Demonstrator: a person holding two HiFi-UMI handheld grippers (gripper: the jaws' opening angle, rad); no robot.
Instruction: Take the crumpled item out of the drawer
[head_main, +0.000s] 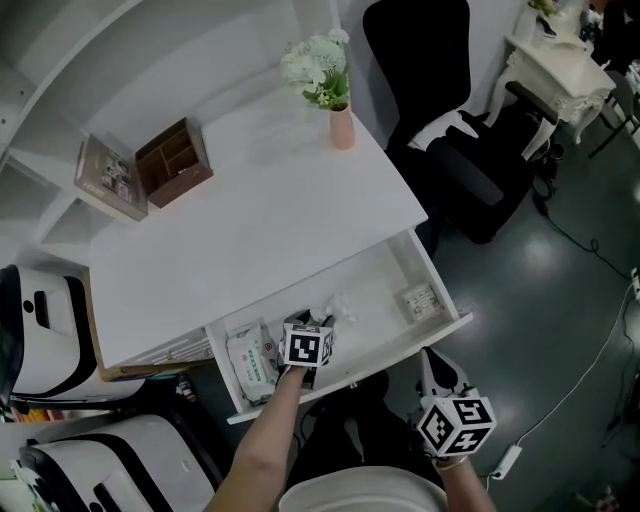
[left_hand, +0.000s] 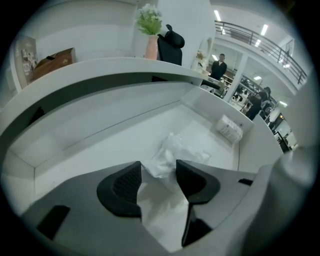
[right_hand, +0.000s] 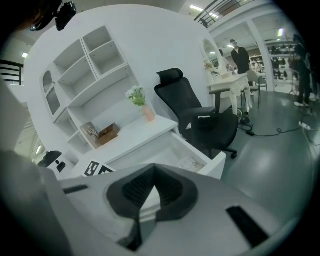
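Item: crumpled item (left_hand: 176, 149), a white, creased wad of thin sheet, lying on the floor of the open drawer (head_main: 400, 358) near its middle. Its near edge reaches in between the jaws of the left gripper (left_hand: 159, 169). Those jaws stand wide apart on either side of the wad and do not press on it, so the left gripper is released and holds nothing. Step in hand, by judgement: the approach is complete and the grasp is not yet made. The next move calls for a slight further dip so the pads straddle the bulk of the wad, then a firm close and a straight lift clear of the drawer's front wall. The material looks light and springy, so a shallow pinch may catch only a loose fold. Seen from the head view: a wipes pack (head_main: 252, 360) lies at 8 o'clock of the wad, a small labelled packet (head_main: 420, 300) at 3 o'clock, and both are well apart from it. Right gripper (right_hand: 154, 175): at 5 o'clock, outside the drawer, jaws clenched together on nothing. Beyond, at 12 o'clock: the desk (head_main: 260, 220) with a vase of flowers (head_main: 340, 125).
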